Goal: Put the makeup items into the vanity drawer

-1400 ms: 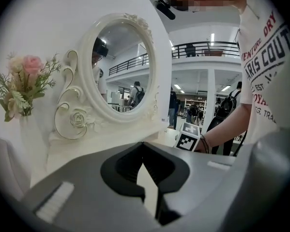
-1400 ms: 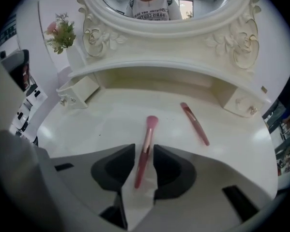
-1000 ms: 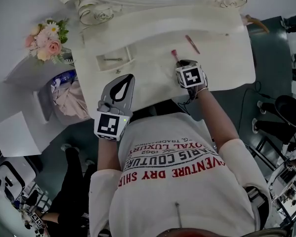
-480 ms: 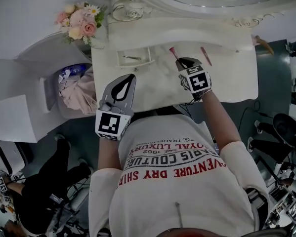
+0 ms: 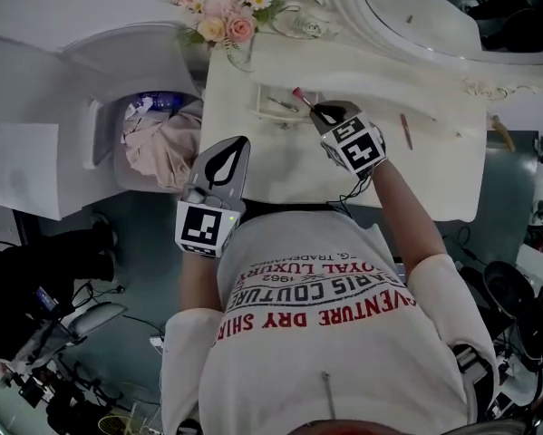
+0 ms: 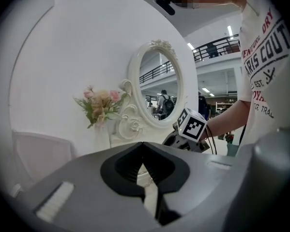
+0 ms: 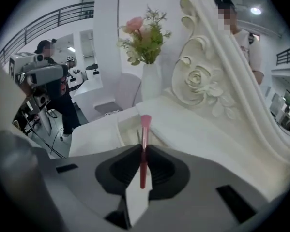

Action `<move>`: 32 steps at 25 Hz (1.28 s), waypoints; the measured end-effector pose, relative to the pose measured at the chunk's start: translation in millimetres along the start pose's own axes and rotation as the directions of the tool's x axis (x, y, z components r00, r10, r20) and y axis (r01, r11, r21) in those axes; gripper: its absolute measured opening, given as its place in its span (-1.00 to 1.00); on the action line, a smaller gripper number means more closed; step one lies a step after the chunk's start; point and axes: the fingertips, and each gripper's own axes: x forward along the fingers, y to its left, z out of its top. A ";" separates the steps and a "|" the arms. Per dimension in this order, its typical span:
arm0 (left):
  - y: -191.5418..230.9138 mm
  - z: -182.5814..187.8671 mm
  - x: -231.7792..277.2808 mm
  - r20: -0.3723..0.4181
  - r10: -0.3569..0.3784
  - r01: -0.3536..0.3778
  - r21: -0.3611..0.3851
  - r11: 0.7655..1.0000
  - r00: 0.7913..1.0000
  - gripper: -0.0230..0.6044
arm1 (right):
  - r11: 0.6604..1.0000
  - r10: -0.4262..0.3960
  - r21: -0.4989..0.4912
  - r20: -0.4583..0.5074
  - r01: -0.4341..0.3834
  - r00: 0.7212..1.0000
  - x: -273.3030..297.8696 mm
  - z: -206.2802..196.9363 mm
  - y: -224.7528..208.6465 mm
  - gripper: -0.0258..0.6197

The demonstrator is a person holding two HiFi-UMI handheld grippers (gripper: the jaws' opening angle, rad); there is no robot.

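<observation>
Closest up, upside-down red print on the shirt (image 5: 330, 333): "COUTURE", "DRY", "1962", rest cut off. Next, left gripper (image 5: 241, 140), tips pinched together on nothing, by the vanity's (image 5: 434, 184) near edge. Further out, right gripper (image 5: 318, 109) clamped on a pink brush (image 5: 300, 97), handle squeezed between the fingers, head poking out past the tips over the open drawer (image 5: 273, 114). Beyond that, pencil (image 5: 405, 130) lying on top, flowers (image 5: 218, 12) at the back corner.
</observation>
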 end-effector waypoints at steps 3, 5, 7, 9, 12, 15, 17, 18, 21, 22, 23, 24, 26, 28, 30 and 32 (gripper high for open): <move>10.8 -5.2 -11.1 -0.005 0.043 -0.043 -0.017 0.999 0.999 -0.91 | 0.997 0.038 -0.066 -0.025 -0.040 0.999 14.6 9.7 12.6 -0.76; 16.7 -8.8 -16.9 -0.008 0.067 -0.067 -0.027 0.997 0.998 -0.91 | 0.993 0.049 -0.107 -0.044 -0.054 0.998 23.8 13.8 17.8 -0.76; 21.1 -12.6 -21.9 -0.013 0.088 -0.089 -0.038 0.995 0.996 -0.91 | 0.987 0.063 -0.146 -0.061 -0.071 0.996 32.7 17.2 22.4 -0.76; 24.4 -15.8 -26.7 -0.025 0.110 -0.111 -0.051 0.993 0.994 -0.91 | 0.981 0.073 -0.173 -0.074 -0.085 0.995 39.9 20.4 25.8 -0.76; 27.4 -18.5 -31.9 -0.041 0.137 -0.140 -0.061 0.988 0.990 -0.91 | 0.979 0.072 -0.182 -0.088 -0.087 0.994 47.8 22.9 26.7 -0.76; 28.1 -20.5 -34.7 -0.041 0.147 -0.149 -0.050 0.988 0.988 -0.91 | 0.990 0.060 -0.120 -0.070 -0.068 0.996 51.7 24.2 24.7 -0.75; 27.8 -21.8 -35.2 -0.041 0.152 -0.154 -0.052 0.987 0.988 -0.91 | 0.995 0.068 -0.067 -0.042 -0.071 0.997 50.6 26.2 24.5 -0.44; 27.3 -22.1 -34.7 -0.039 0.151 -0.153 -0.051 0.987 0.988 -0.91 | 0.996 0.072 -0.051 -0.032 -0.074 0.997 49.1 26.7 24.3 -0.39; 25.2 -21.9 -30.2 -0.036 0.138 -0.139 -0.048 0.989 0.990 -0.91 | 0.998 0.060 -0.037 -0.020 -0.060 0.998 42.6 24.7 20.3 -0.39; 24.4 -22.8 -27.7 -0.039 0.130 -0.132 -0.050 0.990 0.991 -0.91 | 0.998 0.053 -0.031 -0.016 -0.053 0.998 39.8 23.3 18.2 -0.39; 23.5 -23.6 -24.4 -0.042 0.121 -0.123 -0.052 0.991 0.992 -0.91 | 0.999 0.045 -0.022 -0.013 -0.046 0.999 36.6 21.4 15.5 -0.39; 22.3 -23.0 -19.9 -0.041 0.110 -0.112 -0.051 0.992 0.993 -0.91 | 0.999 0.036 -0.009 -0.009 -0.036 0.999 32.7 19.0 11.8 -0.39; 18.1 -17.2 -7.6 -0.028 0.076 -0.077 -0.043 0.996 0.997 -0.91 | 1.000 0.006 0.023 -0.004 -0.005 1.000 22.1 12.0 1.4 -0.39; 10.5 -11.9 6.3 -0.020 0.034 -0.035 -0.037 0.999 0.999 -0.91 | 0.998 -0.032 0.057 -0.004 0.032 0.999 9.2 1.1 -11.5 -0.39; 0.4 -8.4 20.6 -0.020 -0.008 0.007 -0.030 1.000 1.000 -0.91 | 0.993 -0.066 0.093 -0.008 0.067 0.998 -3.2 -14.0 -24.7 -0.39; -11.3 -4.9 35.7 -0.020 -0.050 0.049 -0.019 0.999 0.999 -0.91 | 0.987 -0.093 0.132 -0.019 0.095 0.995 -14.9 -32.6 -36.9 -0.39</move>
